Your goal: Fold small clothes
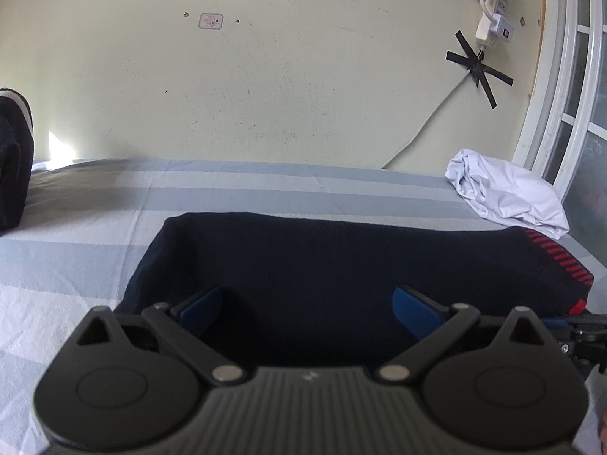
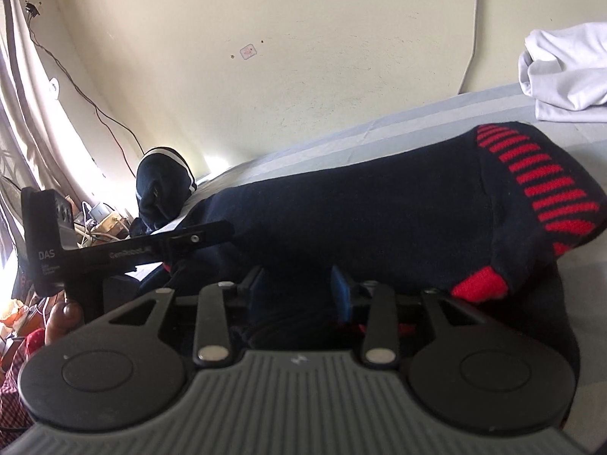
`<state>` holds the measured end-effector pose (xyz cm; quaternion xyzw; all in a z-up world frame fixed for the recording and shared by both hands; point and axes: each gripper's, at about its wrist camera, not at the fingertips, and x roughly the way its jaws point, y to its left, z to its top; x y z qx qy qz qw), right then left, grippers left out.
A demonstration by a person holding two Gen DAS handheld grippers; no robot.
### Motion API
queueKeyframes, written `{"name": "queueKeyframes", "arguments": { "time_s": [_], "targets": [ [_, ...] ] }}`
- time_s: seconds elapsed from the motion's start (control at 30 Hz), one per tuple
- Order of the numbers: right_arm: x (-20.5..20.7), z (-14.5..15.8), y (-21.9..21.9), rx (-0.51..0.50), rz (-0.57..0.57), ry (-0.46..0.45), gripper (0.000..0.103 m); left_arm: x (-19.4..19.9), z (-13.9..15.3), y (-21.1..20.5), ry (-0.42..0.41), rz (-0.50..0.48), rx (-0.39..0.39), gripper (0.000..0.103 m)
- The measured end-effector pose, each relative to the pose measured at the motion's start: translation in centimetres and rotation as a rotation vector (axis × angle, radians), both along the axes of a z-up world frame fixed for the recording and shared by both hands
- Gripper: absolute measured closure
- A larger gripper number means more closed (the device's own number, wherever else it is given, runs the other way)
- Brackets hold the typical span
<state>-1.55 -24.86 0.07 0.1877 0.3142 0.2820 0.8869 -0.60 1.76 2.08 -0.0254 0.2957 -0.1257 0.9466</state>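
Right tool (image 2: 297, 288) pinching navy sock (image 2: 379, 220), left tool (image 1: 309, 307) spread wide, sock lengthwise left-right, red-striped end rightward

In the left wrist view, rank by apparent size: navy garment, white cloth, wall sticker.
1. navy garment, though nearness to the camera inflates it
2. white cloth
3. wall sticker

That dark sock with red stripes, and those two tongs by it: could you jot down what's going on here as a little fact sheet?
item: navy sock with red-striped end, lying on the striped bed sheet
left tongs: open, blue pads wide apart over the sock
right tongs: narrower gap, sock fabric between the pads; firm grip unclear
nearby: crumpled white cloth; another dark garment at the sheet's far edge
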Motion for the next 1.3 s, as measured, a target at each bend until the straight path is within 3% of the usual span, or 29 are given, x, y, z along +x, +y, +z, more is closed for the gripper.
{"name": "queueKeyframes", "arguments": {
  "time_s": [0.13,0.27,0.4,0.5,0.6,0.67,0.77,0.97,1.17,1.3],
  "targets": [
    [-0.1,0.3,0.2,-0.023,-0.004,-0.007,0.059,0.0,0.0,0.6,0.001,-0.004,-0.033,0.002],
    [0.8,1.7,0.9,-0.035,-0.008,-0.038,0.063,-0.5,0.4,2.9,-0.035,0.001,-0.185,0.002],
    [3.2,3.9,3.2,-0.062,-0.003,-0.070,0.065,-0.1,0.4,4.8,-0.036,0.048,-0.287,0.013],
    [5.4,4.0,5.6,-0.092,0.029,-0.063,0.065,0.3,0.3,4.5,-0.023,0.073,-0.249,0.020],
    [7.4,1.6,7.9,-0.205,0.067,0.027,0.064,0.8,0.2,3.6,-0.012,0.086,-0.176,0.020],
    [7.2,1.1,7.8,-0.212,0.072,-0.013,0.066,0.8,0.2,3.0,-0.011,0.082,-0.145,0.017],
    [7.1,1.6,7.2,-0.190,0.052,0.030,0.066,0.6,0.1,2.8,-0.013,0.072,-0.133,0.014],
    [2.6,2.1,5.3,-0.139,0.019,-0.020,0.059,-0.3,0.4,3.8,-0.036,0.058,-0.204,0.006],
    [1.2,1.3,3.2,-0.093,-0.027,-0.010,0.052,-0.3,0.4,2.8,-0.035,0.052,-0.152,0.003],
    [1.6,0.4,2.0,0.004,-0.036,0.025,0.052,-0.2,0.3,2.0,-0.021,0.044,-0.108,0.000]
  ]
}}
